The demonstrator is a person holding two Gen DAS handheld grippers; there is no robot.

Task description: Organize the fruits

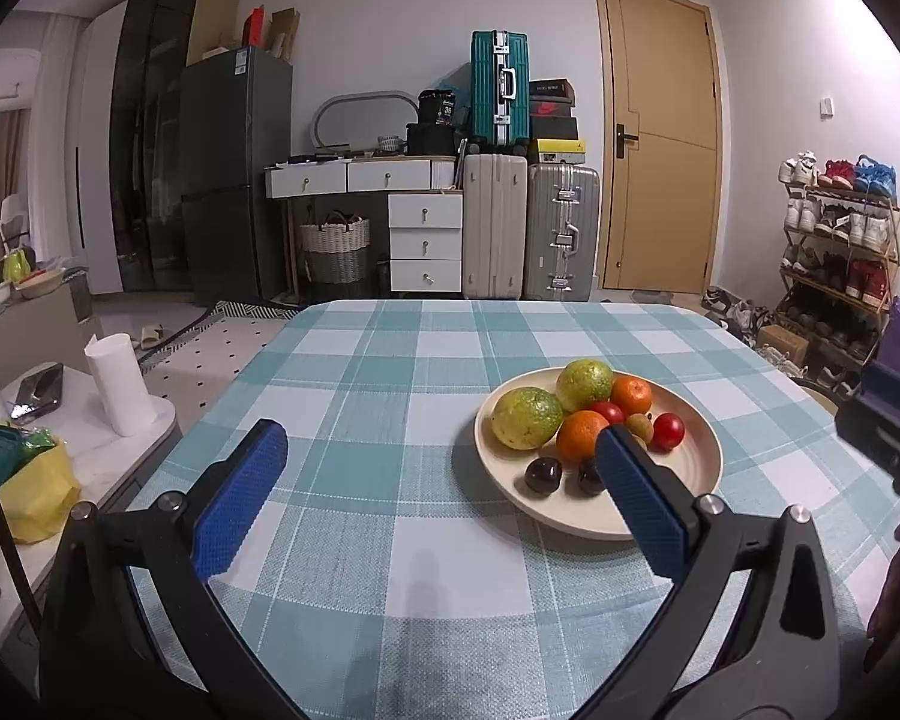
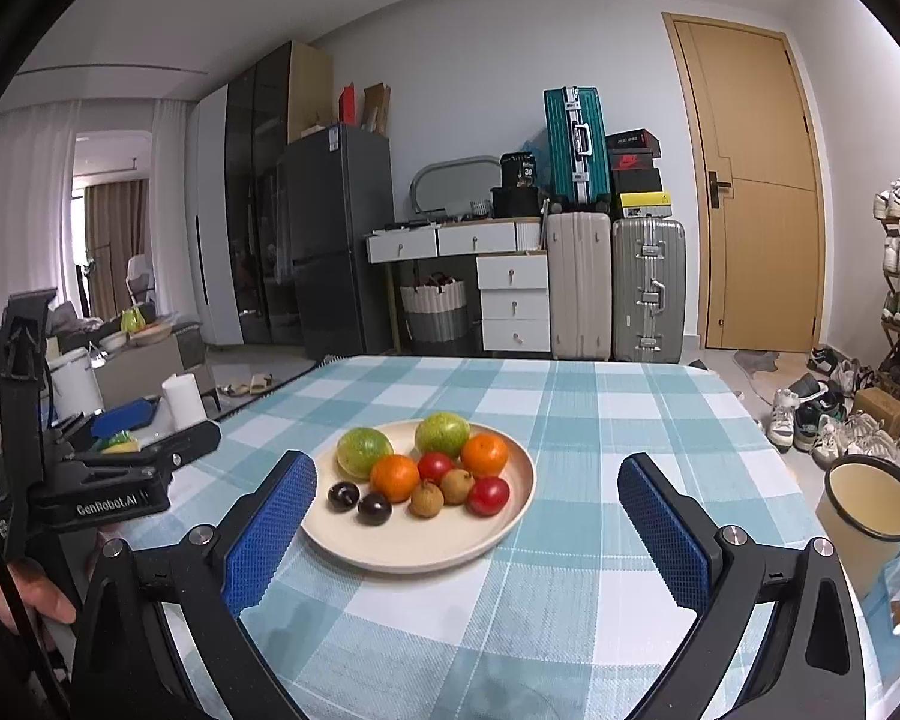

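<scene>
Left wrist view: left gripper (image 1: 444, 483) spread wide and empty above checked tablecloth (image 1: 354, 372), right blue pad hiding part of cream plate (image 1: 699, 471) of fruit, only one brown lychee (image 1: 640, 427) and one and a half dark plums (image 1: 543, 476) visible. Right wrist view: right gripper (image 2: 467, 513) likewise spread and empty, whole plate (image 2: 513, 519) unobstructed with two green fruits (image 2: 364, 449), two oranges (image 2: 395, 477), two red fruits (image 2: 488, 495), two lychees (image 2: 426, 498), two plums (image 2: 343, 495). Also only here: cream cup (image 2: 870, 519) at right table edge, and left gripper's (image 2: 123, 414) body at left.
</scene>
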